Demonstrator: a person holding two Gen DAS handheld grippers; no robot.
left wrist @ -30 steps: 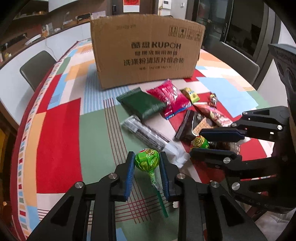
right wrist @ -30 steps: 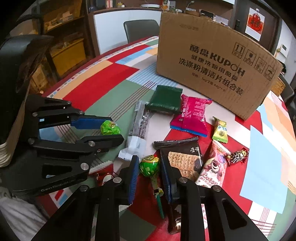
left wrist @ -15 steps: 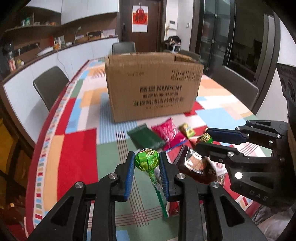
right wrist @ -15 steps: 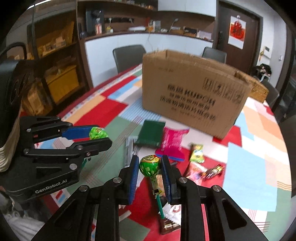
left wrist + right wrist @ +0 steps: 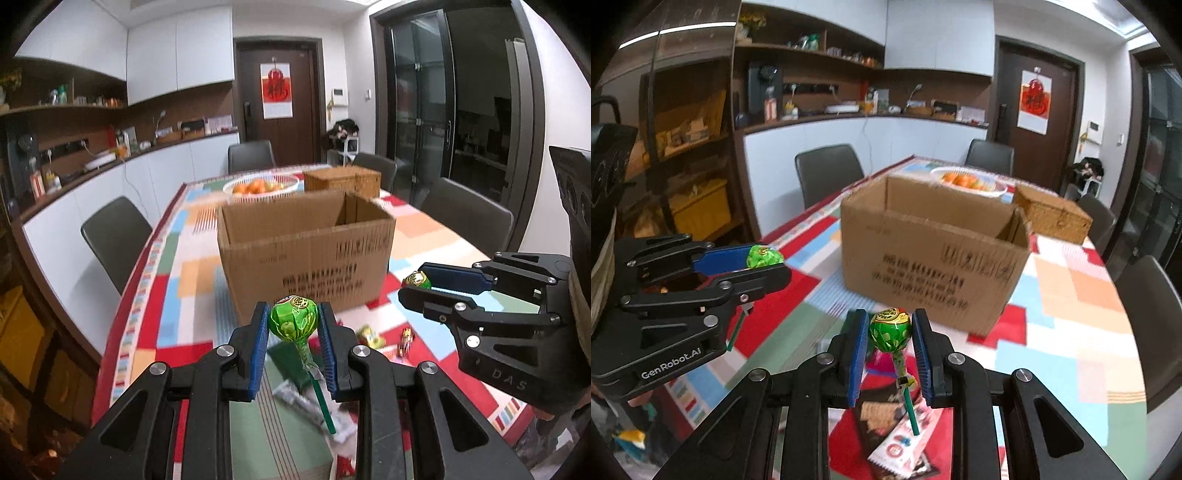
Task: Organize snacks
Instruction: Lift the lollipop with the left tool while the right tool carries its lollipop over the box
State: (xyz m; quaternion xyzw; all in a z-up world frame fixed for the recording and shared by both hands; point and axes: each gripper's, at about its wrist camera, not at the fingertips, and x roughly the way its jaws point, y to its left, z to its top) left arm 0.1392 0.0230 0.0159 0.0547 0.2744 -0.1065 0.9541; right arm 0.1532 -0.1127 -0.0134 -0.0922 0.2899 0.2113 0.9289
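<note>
My left gripper (image 5: 293, 325) is shut on a green lollipop (image 5: 294, 319) with a green stick, held above the table. My right gripper (image 5: 889, 334) is shut on a second green lollipop (image 5: 889, 329). Each gripper shows in the other's view: the right one (image 5: 415, 286) at the right, the left one (image 5: 764, 260) at the left. An open cardboard box (image 5: 306, 254) stands ahead of both; it also shows in the right wrist view (image 5: 934, 254). Loose snack packets (image 5: 369, 338) lie on the table below, partly hidden by the grippers.
The table has a colourful patchwork cloth (image 5: 177, 280). Behind the box stand a white bowl of oranges (image 5: 260, 184) and a wicker basket (image 5: 343, 181). Dark chairs (image 5: 114, 236) surround the table. A biscuit packet (image 5: 886, 413) lies under the right gripper.
Both grippers have risen and tilted up with their lollipops. The box's open top and the room behind have come into view. The snacks have dropped low in the views.
</note>
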